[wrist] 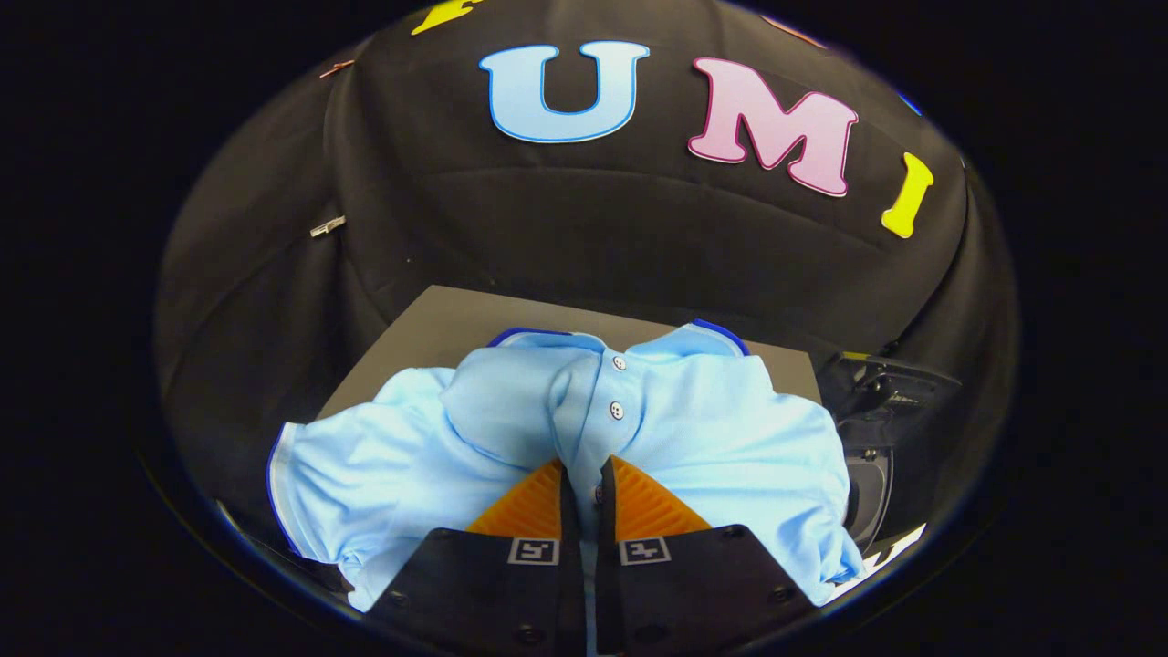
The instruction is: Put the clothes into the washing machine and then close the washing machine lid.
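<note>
A light blue polo shirt [712, 429] with dark blue trim and small buttons lies bunched over a dark table [456, 319]. My gripper [584, 479] is shut on the shirt: both fingers pinch a fold of the button placket between them, and cloth spreads out to either side. The collar lies just beyond the fingertips. To the right of the shirt, past the table's edge, sits the dark washing machine [881, 411], partly hidden by the cloth, and I cannot make out how its lid stands.
The table's far edge meets the black booth cloth behind it. A small metal clip [327, 225] hangs on the cloth at the left. A white strip [899, 547] shows low on the right beneath the machine.
</note>
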`<state>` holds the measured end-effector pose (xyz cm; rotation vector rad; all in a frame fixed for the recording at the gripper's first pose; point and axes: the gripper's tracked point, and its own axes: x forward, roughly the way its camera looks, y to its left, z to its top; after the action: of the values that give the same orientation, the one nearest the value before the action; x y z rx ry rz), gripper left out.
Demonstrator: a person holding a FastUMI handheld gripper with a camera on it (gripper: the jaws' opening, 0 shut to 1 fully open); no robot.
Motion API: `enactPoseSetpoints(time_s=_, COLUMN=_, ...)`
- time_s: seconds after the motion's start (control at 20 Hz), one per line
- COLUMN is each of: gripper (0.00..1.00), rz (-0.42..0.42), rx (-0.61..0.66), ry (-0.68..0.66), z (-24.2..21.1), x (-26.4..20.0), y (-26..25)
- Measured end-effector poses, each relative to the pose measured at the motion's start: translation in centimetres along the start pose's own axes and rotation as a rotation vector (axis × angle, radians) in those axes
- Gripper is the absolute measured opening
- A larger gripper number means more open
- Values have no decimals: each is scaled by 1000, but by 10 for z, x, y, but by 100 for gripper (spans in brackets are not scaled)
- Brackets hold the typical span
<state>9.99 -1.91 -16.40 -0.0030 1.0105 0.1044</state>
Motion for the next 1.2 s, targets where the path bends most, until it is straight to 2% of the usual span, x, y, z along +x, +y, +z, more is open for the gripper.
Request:
enactPoseSetpoints(time_s=0.25, gripper=9, rz=1, rx=-13, ry=-49, z=6, x=-11, y=-3)
enactPoseSetpoints(time_s=0.65, gripper=9, rz=-95, rx=5, ry=-157, z=9, x=-31, y=-42)
enactPoseSetpoints(time_s=1.0, gripper=9, rz=42, rx=43, ry=-134, z=-1, x=-49, y=-57)
enactPoseSetpoints(time_s=1.2, gripper=9, rz=94, rx=62, ry=-103, z=-5, x=-56, y=-79)
